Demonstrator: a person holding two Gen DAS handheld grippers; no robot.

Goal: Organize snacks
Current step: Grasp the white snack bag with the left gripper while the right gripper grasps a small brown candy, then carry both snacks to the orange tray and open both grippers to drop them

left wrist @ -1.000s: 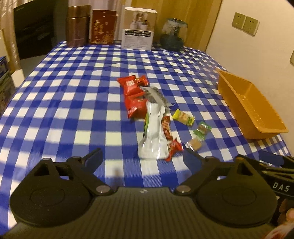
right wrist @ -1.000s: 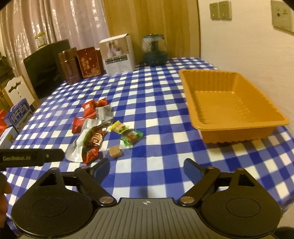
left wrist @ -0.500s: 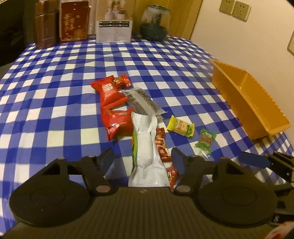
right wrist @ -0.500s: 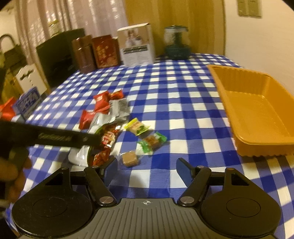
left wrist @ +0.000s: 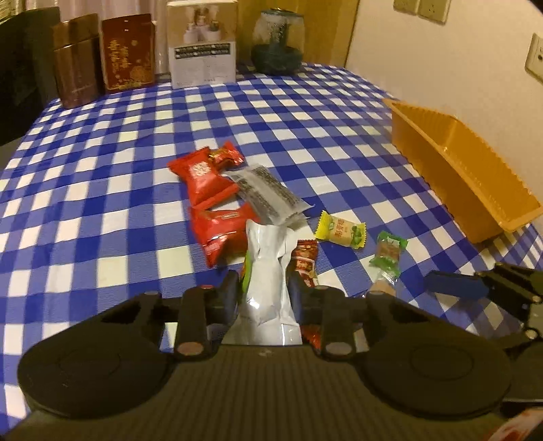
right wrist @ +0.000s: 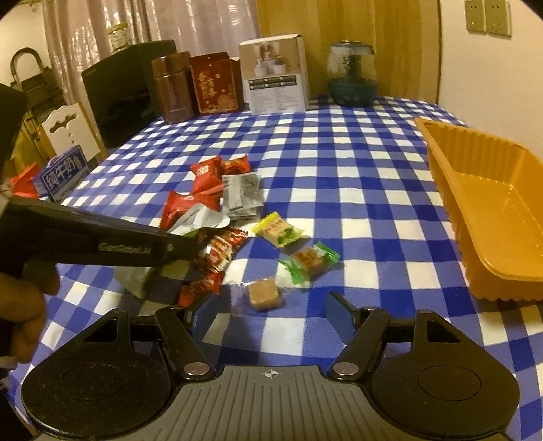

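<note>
Left hand-held gripper [left wrist: 263, 288] clamped on the silver snack pouch [left wrist: 268, 278] lying on the counter [left wrist: 101, 210].
Blue carton [right wrist: 62, 173] reads "纯牛奶"; right hand-held gripper [right wrist: 268, 315] spread apart just before the brown candy [right wrist: 264, 293].

A blue-and-white checked cloth [right wrist: 339, 163] covers the worktop. Along its far edge stand, left to right, a brown tin [right wrist: 173, 88], a red box [right wrist: 213, 83] with gold lettering, a white carton [right wrist: 276, 76] and a glass jar [right wrist: 353, 74] with a dark base. Behind the tin sits a black cabinet [right wrist: 118, 91]. Off the worktop's left side are a white chair back [right wrist: 68, 130] and a blue milk carton [right wrist: 62, 173]. Wall sockets [right wrist: 487, 17] sit upper right; curtains [right wrist: 152, 20] hang behind.
</note>
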